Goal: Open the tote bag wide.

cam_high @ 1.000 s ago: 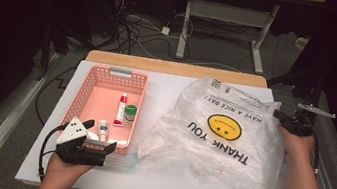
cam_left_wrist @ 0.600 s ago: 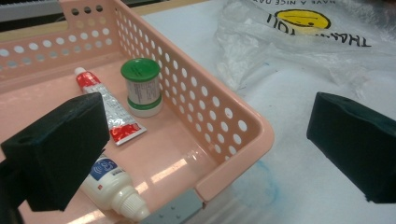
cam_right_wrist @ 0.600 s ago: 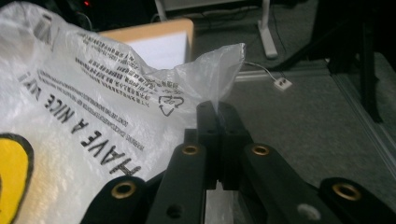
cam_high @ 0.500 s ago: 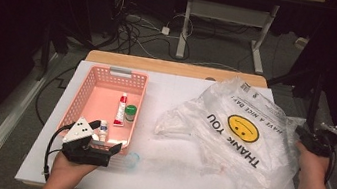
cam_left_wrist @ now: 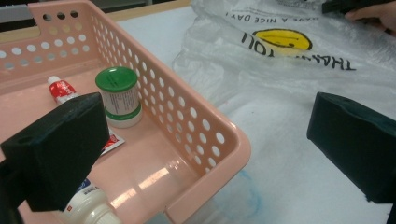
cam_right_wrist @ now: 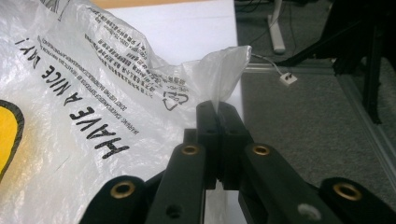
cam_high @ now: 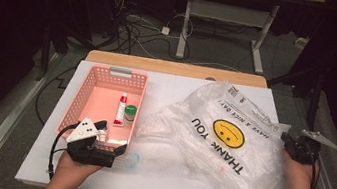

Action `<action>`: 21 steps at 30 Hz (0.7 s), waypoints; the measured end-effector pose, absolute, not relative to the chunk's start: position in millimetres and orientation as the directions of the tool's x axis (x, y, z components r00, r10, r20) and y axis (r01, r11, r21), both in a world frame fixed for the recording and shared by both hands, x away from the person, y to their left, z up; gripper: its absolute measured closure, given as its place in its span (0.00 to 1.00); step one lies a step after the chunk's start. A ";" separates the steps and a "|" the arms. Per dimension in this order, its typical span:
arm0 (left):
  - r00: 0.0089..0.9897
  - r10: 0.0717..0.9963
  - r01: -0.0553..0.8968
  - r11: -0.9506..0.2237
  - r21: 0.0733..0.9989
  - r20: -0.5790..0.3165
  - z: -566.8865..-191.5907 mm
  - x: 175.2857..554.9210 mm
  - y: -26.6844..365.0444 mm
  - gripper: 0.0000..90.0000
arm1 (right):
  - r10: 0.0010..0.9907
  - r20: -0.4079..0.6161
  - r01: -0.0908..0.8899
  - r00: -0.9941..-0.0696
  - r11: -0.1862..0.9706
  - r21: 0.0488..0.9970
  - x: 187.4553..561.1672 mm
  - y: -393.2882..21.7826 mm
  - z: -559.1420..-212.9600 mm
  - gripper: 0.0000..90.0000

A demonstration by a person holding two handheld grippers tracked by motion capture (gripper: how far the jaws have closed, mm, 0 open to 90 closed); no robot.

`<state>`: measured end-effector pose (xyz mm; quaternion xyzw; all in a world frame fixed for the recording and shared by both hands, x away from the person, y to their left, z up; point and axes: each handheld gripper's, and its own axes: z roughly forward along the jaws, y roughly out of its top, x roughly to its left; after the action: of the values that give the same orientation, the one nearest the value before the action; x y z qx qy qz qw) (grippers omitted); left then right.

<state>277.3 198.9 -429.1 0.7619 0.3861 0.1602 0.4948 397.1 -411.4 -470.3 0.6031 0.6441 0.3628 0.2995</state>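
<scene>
A clear plastic bag (cam_high: 220, 142) with a yellow smiley and "THANK YOU" print lies crumpled over the right half of the white table. My right gripper (cam_high: 295, 144) is at the table's right edge, shut on a corner of the bag (cam_right_wrist: 70, 93); the right gripper's (cam_right_wrist: 217, 112) jaws pinch the film together. A pink perforated basket (cam_high: 109, 71) stands at the left. My left gripper (cam_high: 111, 141) is open wide at the basket's near right corner (cam_left_wrist: 224, 135), one jaw inside and one outside over the table, and the left gripper (cam_left_wrist: 205, 144) holds nothing.
The basket holds a red-and-white tube (cam_left_wrist: 63, 91), a green-lidded jar (cam_left_wrist: 119, 95) and a white bottle (cam_left_wrist: 88, 205) by the near corner. A faint bluish clear thing (cam_high: 131, 160) lies on the table beside the basket. Floor and cables lie beyond the table's edges.
My right gripper has moved right and nearer to the person, dragging the bag toward the table's right edge. The left gripper has stayed at the basket's corner.
</scene>
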 end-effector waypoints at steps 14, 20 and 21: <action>0.658 0.736 0.414 -0.180 0.892 -0.157 -427.4 281.3 193.4 0.00 | 0.969 0.064 0.549 -0.238 0.080 0.832 339.3 -408.4 -449.7 0.55; 0.638 0.755 0.417 -0.172 0.893 -0.153 -428.2 284.8 192.5 0.00 | 0.929 0.066 0.511 -0.364 0.139 0.848 305.3 -382.8 -447.1 0.49; 0.637 0.755 0.417 -0.168 0.893 -0.156 -428.3 285.7 192.5 0.00 | 0.929 0.066 0.511 -0.364 0.139 0.848 305.3 -382.8 -447.1 0.49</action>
<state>285.7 192.5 -428.3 0.7461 0.3926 0.1651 0.5117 305.3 -382.8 -447.1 0.5057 0.7122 0.4178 0.2501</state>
